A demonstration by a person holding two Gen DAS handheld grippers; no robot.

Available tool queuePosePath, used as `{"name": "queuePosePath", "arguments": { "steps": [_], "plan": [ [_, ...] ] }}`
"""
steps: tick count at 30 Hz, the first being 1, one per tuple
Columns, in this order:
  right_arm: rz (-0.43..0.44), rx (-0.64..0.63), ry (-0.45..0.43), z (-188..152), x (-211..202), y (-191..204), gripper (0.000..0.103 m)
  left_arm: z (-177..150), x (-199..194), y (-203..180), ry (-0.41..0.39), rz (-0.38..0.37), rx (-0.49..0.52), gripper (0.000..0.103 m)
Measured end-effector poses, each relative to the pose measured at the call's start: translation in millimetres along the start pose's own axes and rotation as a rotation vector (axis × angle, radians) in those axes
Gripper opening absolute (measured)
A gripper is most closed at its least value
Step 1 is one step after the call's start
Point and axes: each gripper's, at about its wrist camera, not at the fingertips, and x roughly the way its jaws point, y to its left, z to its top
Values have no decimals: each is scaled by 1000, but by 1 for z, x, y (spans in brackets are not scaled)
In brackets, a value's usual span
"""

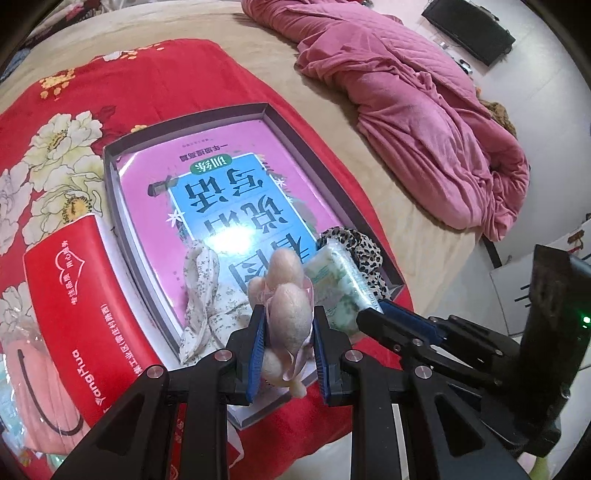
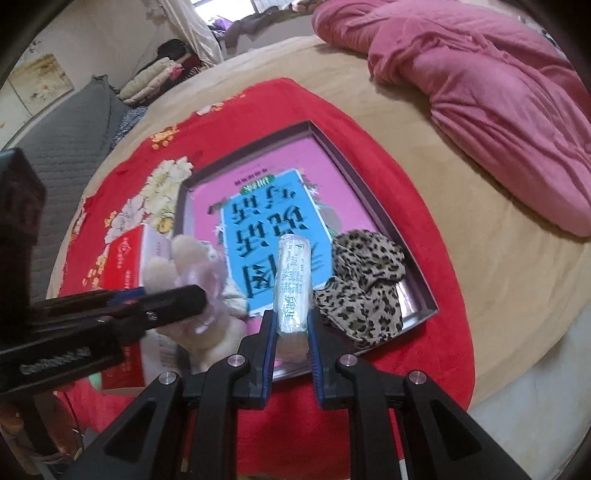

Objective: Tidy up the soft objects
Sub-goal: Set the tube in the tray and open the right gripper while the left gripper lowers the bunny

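Note:
My left gripper [image 1: 289, 314] is shut on a cream plush toy [image 1: 286, 295] with a pale ribbon, held over the near end of a shallow grey box [image 1: 110, 192]. The box is lined with a pink and blue book cover [image 1: 221, 184]. My right gripper [image 2: 291, 314] is shut on a small tissue pack [image 2: 293, 291] in clear wrap, just right of the plush toy [image 2: 184, 258]. In the left wrist view the tissue pack [image 1: 340, 284] shows at the tip of the right gripper [image 1: 373, 310]. A leopard-print cloth [image 2: 364, 284] lies in the box's near right corner. A floral white cloth [image 1: 207, 295] lies at its near left.
The box sits on a red flowered blanket [image 1: 74, 122] spread over a tan bed sheet [image 2: 461, 221]. A red tissue box [image 1: 77, 291] stands left of the grey box. A pink quilt [image 1: 424, 122] is bunched at the far right. A dark screen [image 1: 469, 31] sits beyond the bed.

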Motion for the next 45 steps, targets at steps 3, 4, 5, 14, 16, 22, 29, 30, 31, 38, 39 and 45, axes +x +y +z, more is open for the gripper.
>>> {"name": "queuePosePath", "arguments": {
  "steps": [3,4,5,14,16,22,29,30,31,38,39,45],
  "plan": [
    [-24,7,1,-2,2,-7,17,1,3,0,5,1,1,24],
    [-44,1,-1,-2,3,-8,17,1,4,0,6,3,0,24],
    [-46,2,-2,-2,3,-10,17,1,6,0,10,4,-3,24],
    [-165,-41,1,4,9,-13,18,4,14,-2,18,8,2,24],
    [-172,-42,-2,5,9,-13,18,5,15,-2,18,10,5,24],
    [-172,-13,2,7,9,-20,18,9,20,-5,25,20,8,24],
    [-188,-10,-9,8,2,-24,18,13,28,-7,39,35,-3,24],
    [-189,-10,-12,7,0,-24,19,13,31,-8,44,37,-2,24],
    [-192,-10,-11,6,-1,-25,18,14,32,-8,47,38,-2,24],
    [-198,-26,-30,-1,-14,-23,18,17,43,-11,50,44,-19,25],
    [-200,-29,-30,-1,-16,-23,19,17,44,-12,51,46,-17,25],
    [-193,-16,-49,-2,-24,-23,19,18,43,-15,49,43,-3,27]
  ]
}}
